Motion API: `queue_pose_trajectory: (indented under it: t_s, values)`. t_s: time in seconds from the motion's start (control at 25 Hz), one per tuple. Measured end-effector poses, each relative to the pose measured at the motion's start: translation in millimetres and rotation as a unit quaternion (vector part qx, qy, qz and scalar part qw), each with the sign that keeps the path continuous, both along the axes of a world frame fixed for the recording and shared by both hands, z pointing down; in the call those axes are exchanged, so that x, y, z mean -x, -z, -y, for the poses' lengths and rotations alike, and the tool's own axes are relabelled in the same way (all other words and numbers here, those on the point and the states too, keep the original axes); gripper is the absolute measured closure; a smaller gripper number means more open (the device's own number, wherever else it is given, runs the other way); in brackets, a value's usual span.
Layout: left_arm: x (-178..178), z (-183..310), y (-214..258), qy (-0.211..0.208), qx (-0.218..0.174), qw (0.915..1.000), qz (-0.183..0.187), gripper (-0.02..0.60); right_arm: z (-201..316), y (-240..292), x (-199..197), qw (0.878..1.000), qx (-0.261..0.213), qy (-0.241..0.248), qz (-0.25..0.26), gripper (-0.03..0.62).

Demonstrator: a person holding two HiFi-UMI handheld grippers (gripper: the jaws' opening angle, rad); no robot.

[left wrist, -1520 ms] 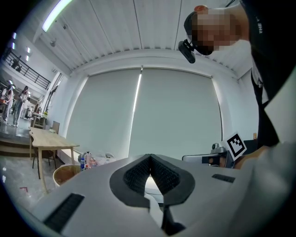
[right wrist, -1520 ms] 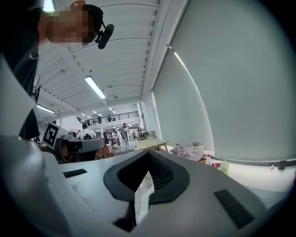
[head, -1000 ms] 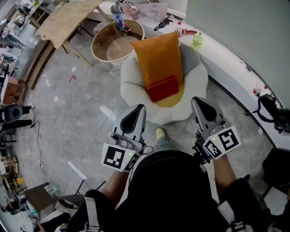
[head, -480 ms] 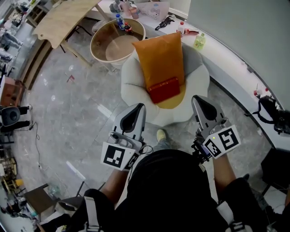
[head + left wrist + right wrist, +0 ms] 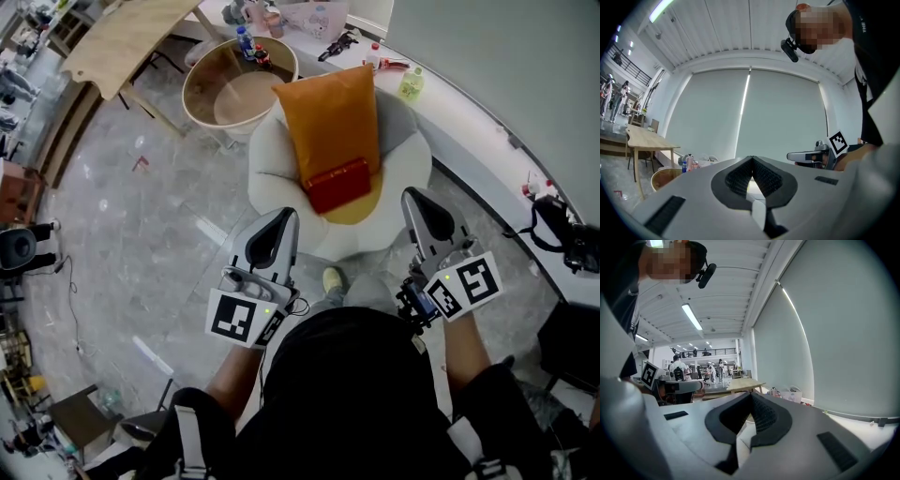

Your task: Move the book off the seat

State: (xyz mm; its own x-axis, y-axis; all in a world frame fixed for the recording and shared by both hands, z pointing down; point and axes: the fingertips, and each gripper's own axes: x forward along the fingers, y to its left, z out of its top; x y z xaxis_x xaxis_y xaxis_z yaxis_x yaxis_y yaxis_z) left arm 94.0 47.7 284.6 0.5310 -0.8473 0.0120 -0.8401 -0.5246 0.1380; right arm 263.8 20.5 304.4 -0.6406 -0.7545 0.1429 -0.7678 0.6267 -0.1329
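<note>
A red book [image 5: 337,184] lies on the yellow seat cushion [image 5: 354,208] of a round white armchair [image 5: 274,169], against the foot of a tall orange pillow [image 5: 332,114]. My left gripper [image 5: 286,216] hovers shut, nothing in it, just short of the chair's front left edge. To the book's right my right gripper [image 5: 411,195] is also shut and empty, over the chair's front right edge. Both gripper views look up and out at a grey blind, their jaws [image 5: 751,159] [image 5: 750,395] meeting tip to tip.
A round wooden tub table [image 5: 239,89] with bottles stands behind the chair's left. A curved white ledge [image 5: 487,141] with small items runs along the right. A wooden table [image 5: 131,37] is at the far left. Grey floor [image 5: 141,225] spreads to the left.
Both grippers have shifted slightly, the left a little lower and the right a little rightward. The book has not moved.
</note>
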Motion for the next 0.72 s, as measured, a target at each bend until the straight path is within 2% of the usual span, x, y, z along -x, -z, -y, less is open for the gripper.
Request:
queue_pose_trajectory:
  t_s: [0.08,0.24,0.52,0.72]
  values:
    - [3,0,1,0.001,-0.005,1.0,0.006,0.572,1,3,0,1.0,-0.004,0.0,0.0,0.583]
    - [4,-2,10,0.009,-0.017,0.9998,-0.008,0.572,3,5,4,1.0,-0.009,0.009,-0.005,0.583]
    - [12,-2,7,0.023,-0.013,0.9996,0.006,0.572,12,13,14,0.999,-0.02,0.025,-0.011,0.583]
    - [4,10,11,0.022,-0.019,0.9996,-0.002,0.572,27,8,7,0.999,-0.018,0.03,-0.015,0.583]
